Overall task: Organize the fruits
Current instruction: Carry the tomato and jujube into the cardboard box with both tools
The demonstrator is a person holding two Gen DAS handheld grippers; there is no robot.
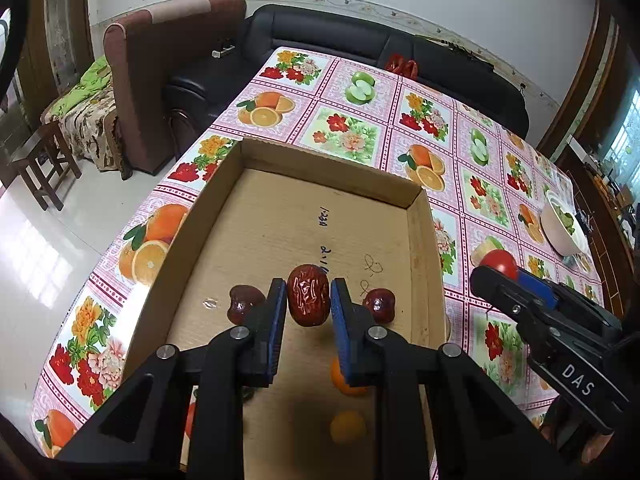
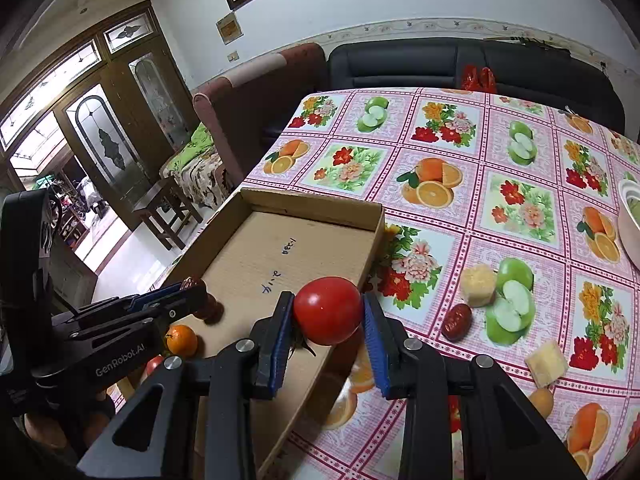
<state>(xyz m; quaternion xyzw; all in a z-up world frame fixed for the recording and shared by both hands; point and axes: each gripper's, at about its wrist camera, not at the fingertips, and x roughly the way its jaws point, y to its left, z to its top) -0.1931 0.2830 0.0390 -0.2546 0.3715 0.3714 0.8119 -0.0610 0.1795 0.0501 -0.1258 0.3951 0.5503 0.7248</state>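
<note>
"DAS" marks the right gripper (image 1: pixel 494 276), "GenRobot.AI" the left gripper (image 2: pixel 188 294); right fingers grip a tomato (image 2: pixel 328 310), left fingers a red date (image 1: pixel 308 295), above the fruit-print counter (image 2: pixel 500 200)

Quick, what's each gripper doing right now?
Left gripper: jaws shut on a red date, held over the cardboard box.
Right gripper: jaws shut on a tomato, at the box's right wall.
</note>
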